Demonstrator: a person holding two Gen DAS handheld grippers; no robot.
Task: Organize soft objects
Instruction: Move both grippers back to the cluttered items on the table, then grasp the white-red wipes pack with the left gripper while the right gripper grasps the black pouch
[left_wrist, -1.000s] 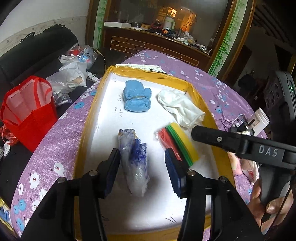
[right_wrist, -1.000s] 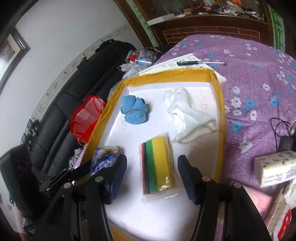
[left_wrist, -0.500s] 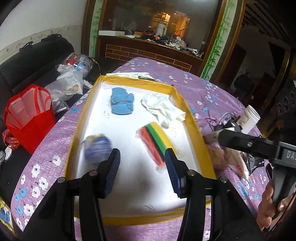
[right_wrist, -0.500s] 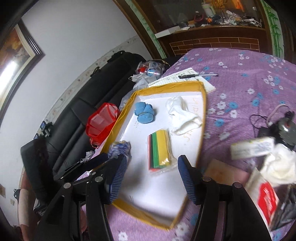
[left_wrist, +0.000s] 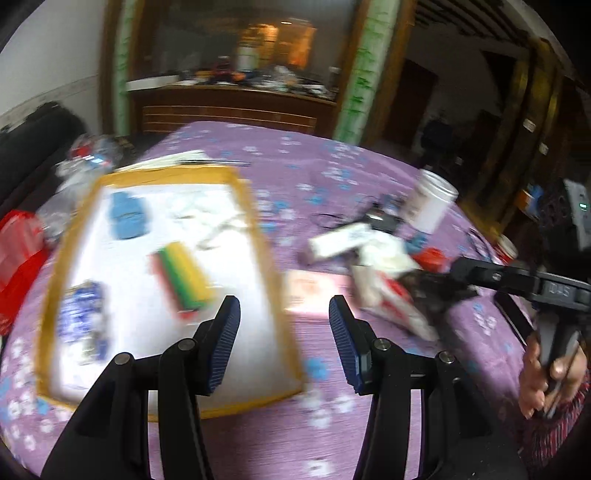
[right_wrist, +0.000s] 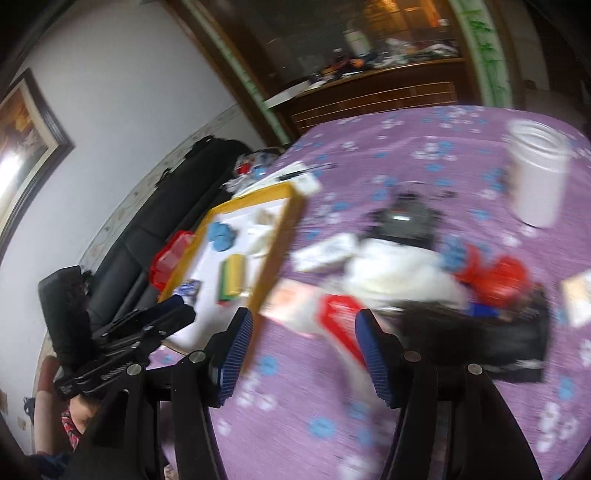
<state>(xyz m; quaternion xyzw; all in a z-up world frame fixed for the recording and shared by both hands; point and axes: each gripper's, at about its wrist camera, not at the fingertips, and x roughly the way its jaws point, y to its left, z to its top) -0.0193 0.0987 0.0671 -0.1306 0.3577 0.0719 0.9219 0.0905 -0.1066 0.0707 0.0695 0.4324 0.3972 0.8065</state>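
On the white tray with the yellow rim (left_wrist: 264, 243) lie four soft items, all blurred. Blue knitted bundle (left_wrist: 127, 218) at the far end; white cloth (left_wrist: 207, 218) beside it, toward the right rim; rainbow-striped packet (left_wrist: 184, 280) at mid-tray; blue-and-white wrapped bundle (left_wrist: 85, 317) near the left rim, closest to the camera. None seems to touch another.

Handling, as judgement: all look light and yielding. The knitted bundle should compress, so pinch it across the middle. The white cloth is limp and will drape; take a bunched fold. The striped packet looks wrapped in plastic, likely slippery; grip across its narrow width. The wrapped bundle likewise, across its waist.

Left gripper (left_wrist: 284, 339): jaws wide apart, nothing between them, over the tray's right rim and purple flowered tablecloth (left_wrist: 258, 435). Right gripper (right_wrist: 304, 350): jaws wide apart, empty, pointed at the clutter right of the tray.

Clutter, motion-smeared: white cylindrical container (right_wrist: 537, 173), contents hidden; red crumpled item (right_wrist: 498, 277); white soft mass (right_wrist: 399, 273); black item (right_wrist: 480, 339). Red basket (right_wrist: 171, 258) off the table beside the black sofa (right_wrist: 166, 218); contents not visible.
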